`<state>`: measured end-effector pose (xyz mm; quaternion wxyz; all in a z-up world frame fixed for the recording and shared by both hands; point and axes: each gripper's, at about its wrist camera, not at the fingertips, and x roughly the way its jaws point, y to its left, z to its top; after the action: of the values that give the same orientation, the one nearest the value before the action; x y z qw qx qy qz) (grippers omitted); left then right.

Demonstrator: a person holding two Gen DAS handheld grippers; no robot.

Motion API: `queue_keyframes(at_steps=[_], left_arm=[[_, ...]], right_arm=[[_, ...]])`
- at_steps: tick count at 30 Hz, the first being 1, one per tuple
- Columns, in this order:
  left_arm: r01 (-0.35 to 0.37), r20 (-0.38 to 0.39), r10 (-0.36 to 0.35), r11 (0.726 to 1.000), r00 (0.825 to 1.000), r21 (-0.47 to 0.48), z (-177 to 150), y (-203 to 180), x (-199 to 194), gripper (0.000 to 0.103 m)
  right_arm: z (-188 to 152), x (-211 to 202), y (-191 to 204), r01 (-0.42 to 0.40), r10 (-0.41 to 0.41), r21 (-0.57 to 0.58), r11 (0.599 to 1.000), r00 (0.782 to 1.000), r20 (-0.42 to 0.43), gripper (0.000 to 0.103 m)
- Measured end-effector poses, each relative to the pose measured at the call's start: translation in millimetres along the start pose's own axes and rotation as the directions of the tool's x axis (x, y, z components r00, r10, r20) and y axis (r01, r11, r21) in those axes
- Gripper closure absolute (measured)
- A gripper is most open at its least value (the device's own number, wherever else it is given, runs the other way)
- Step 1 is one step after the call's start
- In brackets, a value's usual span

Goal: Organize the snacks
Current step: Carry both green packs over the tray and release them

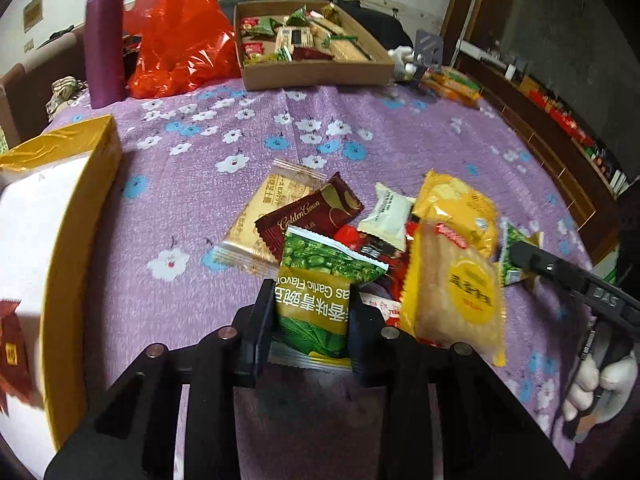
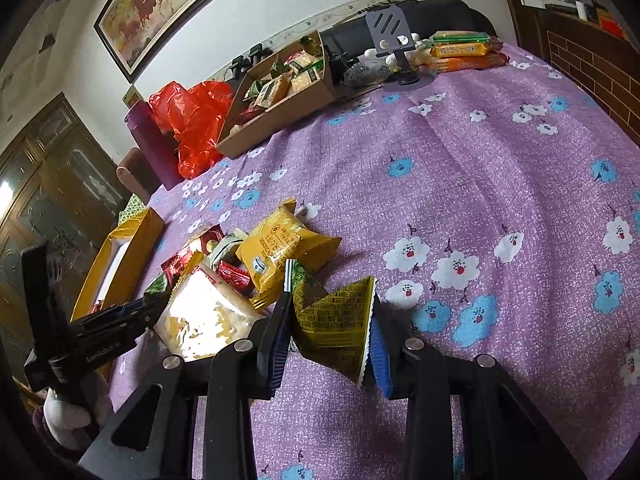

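My left gripper [image 1: 312, 312] is shut on a green pea snack packet [image 1: 316, 280] at the near edge of a pile of snack packets [image 1: 360, 220] on the purple flowered cloth. My right gripper [image 2: 328, 328] is shut on a triangular green-and-yellow packet [image 2: 340, 320] at the pile's right side; it also shows in the left wrist view [image 1: 516, 252]. A clear yellow-labelled pastry packet [image 1: 456, 292] lies between the two grippers. A cardboard tray [image 1: 320, 74] with several sorted snacks stands at the table's far side.
A gold box [image 1: 68, 208] stands at the near left. A purple flask [image 1: 102, 40] and a red plastic bag [image 1: 180, 32] stand at the far left. A phone stand [image 2: 394, 32] and biscuit packs [image 2: 460, 50] are at the far right. Wooden cabinets line the right wall.
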<state>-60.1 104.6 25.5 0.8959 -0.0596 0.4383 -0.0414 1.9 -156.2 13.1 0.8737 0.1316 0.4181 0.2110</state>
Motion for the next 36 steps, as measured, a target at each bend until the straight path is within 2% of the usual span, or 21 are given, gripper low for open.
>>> queue_keyframes(at_steps=[8,13,20,26,31,36], left_arm=[[0.023,0.111,-0.020,0.999,0.994,-0.024,-12,4,-64,0.074],[0.026,0.167,-0.012,0.996,0.986,-0.082,-26,31,-102,0.074],[-0.067,0.217,0.115,0.974,0.969,-0.217,-47,96,-138,0.074],[-0.142,0.216,0.225,0.929,0.950,-0.343,-60,166,-160,0.074],[-0.189,0.207,0.279,0.910,0.938,-0.368,-42,208,-171,0.074],[-0.234,0.130,0.297,0.904,0.946,-0.358,-16,243,-150,0.073]], right_arm=[[-4,-23,4,-0.015,0.013,0.028,0.999,0.998,0.056,0.068],[-10,-48,27,-0.051,0.051,0.004,0.999,0.997,0.066,0.068],[-12,-57,105,-0.120,0.125,-0.135,0.984,0.992,0.030,0.068],[-19,-30,185,-0.207,0.197,-0.234,0.950,0.978,-0.065,0.068],[-20,-2,261,-0.266,0.230,-0.325,0.908,0.962,-0.145,0.068],[-19,37,321,-0.287,0.219,-0.380,0.879,0.952,-0.212,0.069]])
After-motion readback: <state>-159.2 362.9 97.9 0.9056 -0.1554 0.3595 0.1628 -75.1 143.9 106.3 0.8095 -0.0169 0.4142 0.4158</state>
